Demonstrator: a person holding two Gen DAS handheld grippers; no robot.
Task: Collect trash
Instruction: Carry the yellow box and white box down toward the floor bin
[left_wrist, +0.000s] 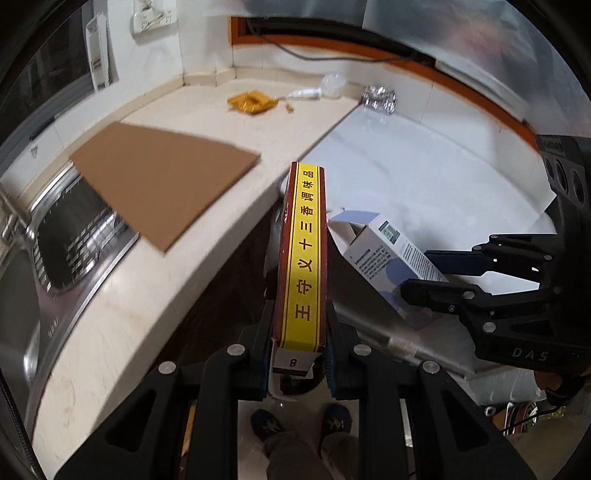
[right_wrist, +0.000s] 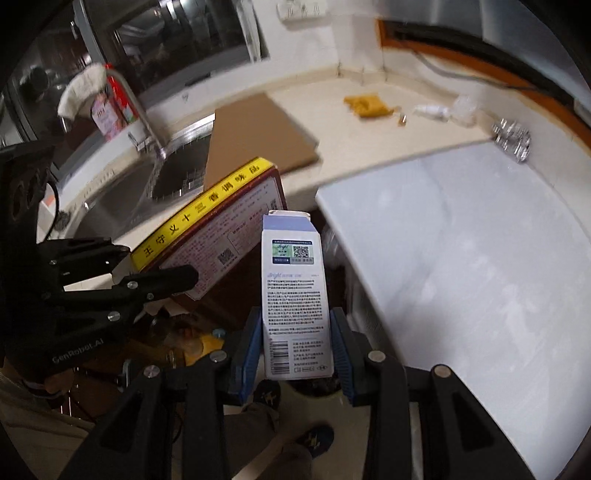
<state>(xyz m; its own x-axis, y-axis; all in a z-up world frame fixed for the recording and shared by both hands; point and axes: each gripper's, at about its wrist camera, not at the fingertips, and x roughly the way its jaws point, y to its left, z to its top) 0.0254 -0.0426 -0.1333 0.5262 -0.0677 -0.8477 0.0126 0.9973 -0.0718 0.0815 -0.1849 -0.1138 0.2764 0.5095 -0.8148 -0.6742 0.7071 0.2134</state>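
Left wrist: left gripper (left_wrist: 299, 354) clamps spice box (left_wrist: 304, 254); right gripper (right_wrist: 297, 350) clamps white carton (right_wrist: 295, 295). Foil ball (left_wrist: 378, 98), yellow wrapper (left_wrist: 251, 103), cardboard (left_wrist: 159, 181) uncollected on counter (left_wrist: 110, 314).

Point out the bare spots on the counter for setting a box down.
The white slab is bare except for the foil at its far corner. The beige counter has a free strip between the cardboard and the slab. The back edge is crowded: yellow wrapper, white tube, clear plastic.

Both tongs (left_wrist: 299, 354) (right_wrist: 295, 347) clamped, angled downward
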